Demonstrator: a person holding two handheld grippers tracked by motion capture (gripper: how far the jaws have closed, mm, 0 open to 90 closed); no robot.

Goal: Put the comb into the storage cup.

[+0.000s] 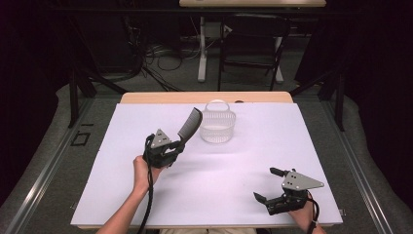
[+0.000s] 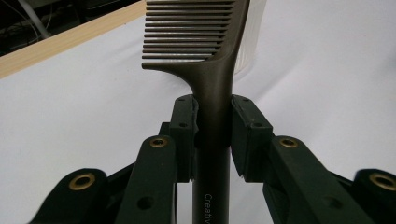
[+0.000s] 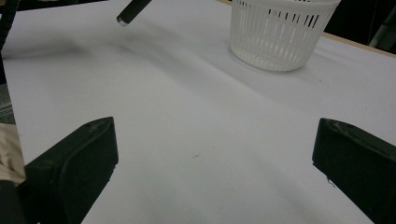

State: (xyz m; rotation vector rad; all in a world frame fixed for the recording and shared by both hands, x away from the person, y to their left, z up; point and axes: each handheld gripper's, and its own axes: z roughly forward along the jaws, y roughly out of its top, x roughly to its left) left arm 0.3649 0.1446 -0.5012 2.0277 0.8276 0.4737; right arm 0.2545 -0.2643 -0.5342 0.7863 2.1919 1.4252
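Note:
My left gripper (image 1: 179,145) is shut on the handle of a dark comb (image 1: 190,123), held above the white table mat left of centre. The comb's toothed end points up and away, toward a white slotted basket (image 1: 217,126) just beyond it. In the left gripper view the comb (image 2: 210,88) stands clamped between both jaws (image 2: 213,135), teeth to the left. My right gripper (image 1: 269,185) rests open near the front right of the mat with nothing between its jaws (image 3: 215,163). The right gripper view has the basket (image 3: 280,32) far ahead and the comb's handle tip (image 3: 132,11) at top.
The white mat (image 1: 253,151) covers a wooden table whose far edge (image 1: 160,97) shows behind it. Beyond the table stand a dark chair (image 1: 253,44), a white desk leg and cables on the floor.

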